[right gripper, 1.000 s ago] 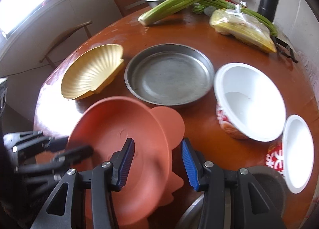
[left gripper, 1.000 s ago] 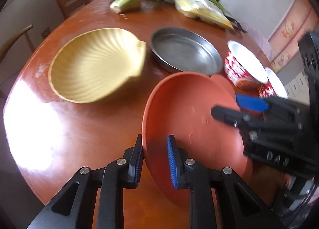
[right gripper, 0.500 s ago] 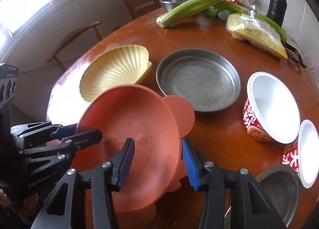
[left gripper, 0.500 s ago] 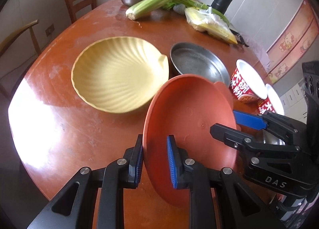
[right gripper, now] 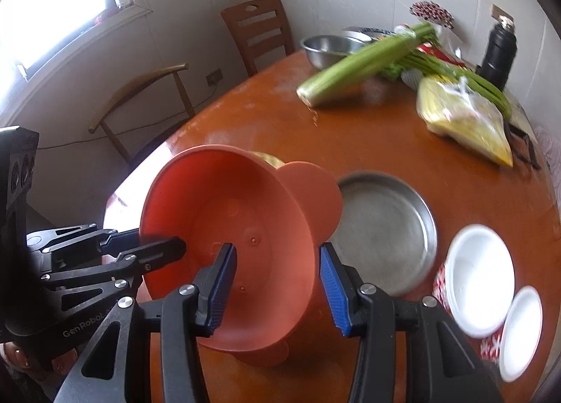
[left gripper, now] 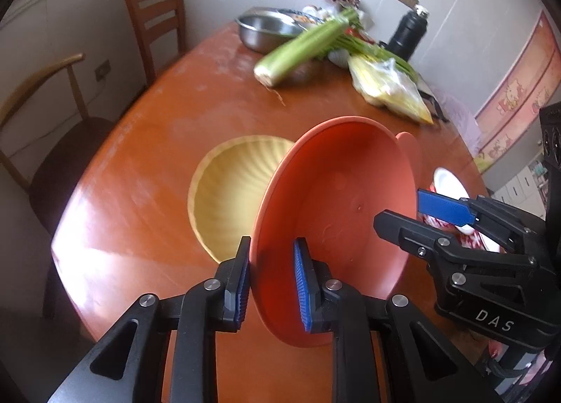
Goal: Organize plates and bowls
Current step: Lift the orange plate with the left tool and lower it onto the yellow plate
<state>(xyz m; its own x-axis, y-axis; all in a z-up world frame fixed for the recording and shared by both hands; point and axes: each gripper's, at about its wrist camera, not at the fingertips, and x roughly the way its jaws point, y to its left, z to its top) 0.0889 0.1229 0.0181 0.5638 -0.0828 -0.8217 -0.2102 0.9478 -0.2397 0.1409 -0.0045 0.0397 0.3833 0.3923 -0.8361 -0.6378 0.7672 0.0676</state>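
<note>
Surface [left gripper: 140,164] → shell plate [left gripper: 228,192]: ahead-left of left claw [left gripper: 271,280], partly behind the tilted orange plate [left gripper: 336,213] that claw pinches by its rim. Right claw [right gripper: 277,289] wide, straddling the far rim, gripping nothing.
</note>
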